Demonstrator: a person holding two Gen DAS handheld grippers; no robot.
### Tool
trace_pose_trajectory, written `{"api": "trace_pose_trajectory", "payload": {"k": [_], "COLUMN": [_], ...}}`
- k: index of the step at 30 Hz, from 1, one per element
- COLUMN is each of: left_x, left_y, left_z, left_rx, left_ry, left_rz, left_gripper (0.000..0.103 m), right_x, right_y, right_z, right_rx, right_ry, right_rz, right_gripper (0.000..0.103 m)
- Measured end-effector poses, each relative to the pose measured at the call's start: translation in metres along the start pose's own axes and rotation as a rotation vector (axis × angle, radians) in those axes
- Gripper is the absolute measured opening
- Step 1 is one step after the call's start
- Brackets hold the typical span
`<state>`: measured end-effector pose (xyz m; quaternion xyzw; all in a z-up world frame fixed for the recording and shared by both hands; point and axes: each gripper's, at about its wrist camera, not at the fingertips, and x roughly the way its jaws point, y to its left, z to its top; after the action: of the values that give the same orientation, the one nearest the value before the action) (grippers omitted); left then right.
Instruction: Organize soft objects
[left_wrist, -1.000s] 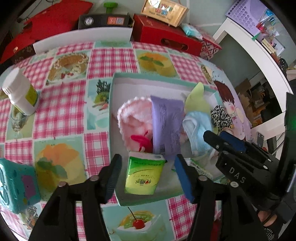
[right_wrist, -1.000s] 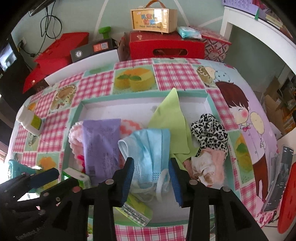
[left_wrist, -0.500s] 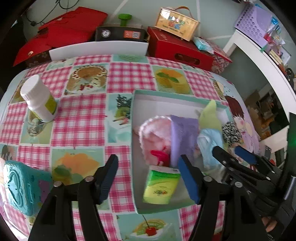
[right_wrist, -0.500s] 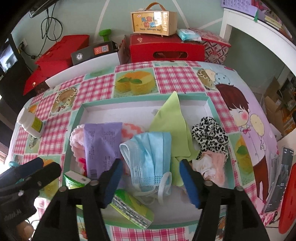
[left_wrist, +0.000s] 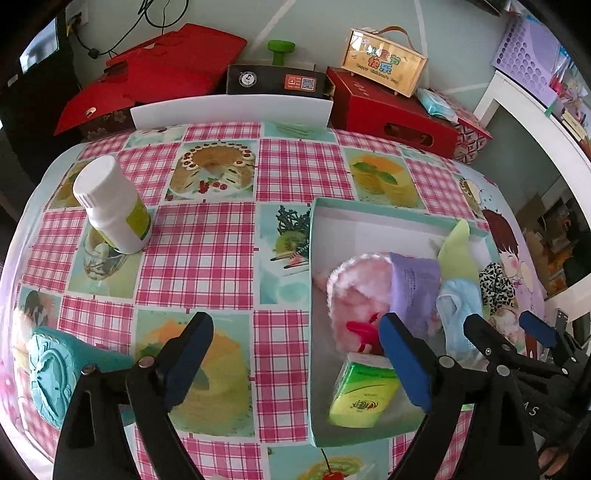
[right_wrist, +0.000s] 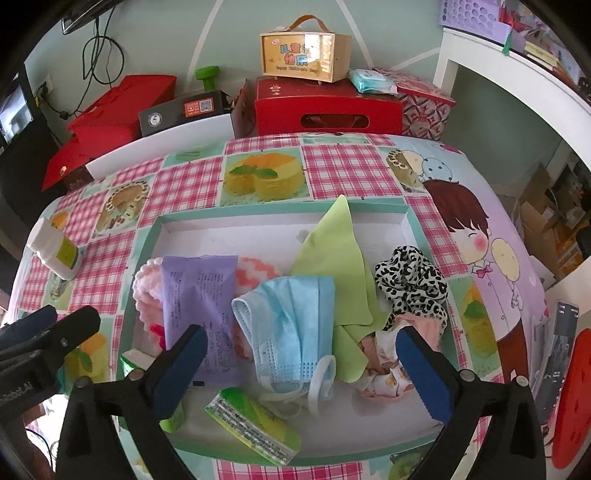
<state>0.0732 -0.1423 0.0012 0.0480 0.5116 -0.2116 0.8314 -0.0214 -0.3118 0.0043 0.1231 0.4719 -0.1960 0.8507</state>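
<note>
Both grippers' jaws have widened, still opening (nothing held); blue mask (right_wrist: 291, 325) lies lengthwise toward right gripper (right_wrist: 299, 369)

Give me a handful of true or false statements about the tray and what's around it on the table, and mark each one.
1. The blue face mask lies inside the tray. True.
2. The white bottle stands in the tray. False: it stands on the tablecloth, outside the tray.
3. The right gripper is clamped on the mask. False: its jaws are opening, with the mask below and between them, ungripped.
4. The purple packet lies partly over the pink fluffy item. True.
5. The leopard-print scrunchie lies outside the tray. False: it is inside.
</note>
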Motion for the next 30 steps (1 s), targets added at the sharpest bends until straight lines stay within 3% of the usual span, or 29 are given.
{"api": "trace_pose_trajectory", "payload": {"k": [15, 30], "left_x": [-0.018, -0.053], "left_y": [-0.001, 0.011], "left_z": [-0.001, -0.038], "left_rx": [0.007, -0.039], "left_ry": [-0.06, -0.1], "left_rz": [0.002, -0.044], "left_gripper": [0.092, 0.092], "right_x": [-0.011, -0.034], "right_y": [0.005, 0.002], "right_z": [-0.005, -0.042], "right_rx": [-0.007, -0.012], "right_ry": [-0.017, -0.022], "right_rz": [0.007, 0.012], "right_gripper": [0.103, 0.103]}}
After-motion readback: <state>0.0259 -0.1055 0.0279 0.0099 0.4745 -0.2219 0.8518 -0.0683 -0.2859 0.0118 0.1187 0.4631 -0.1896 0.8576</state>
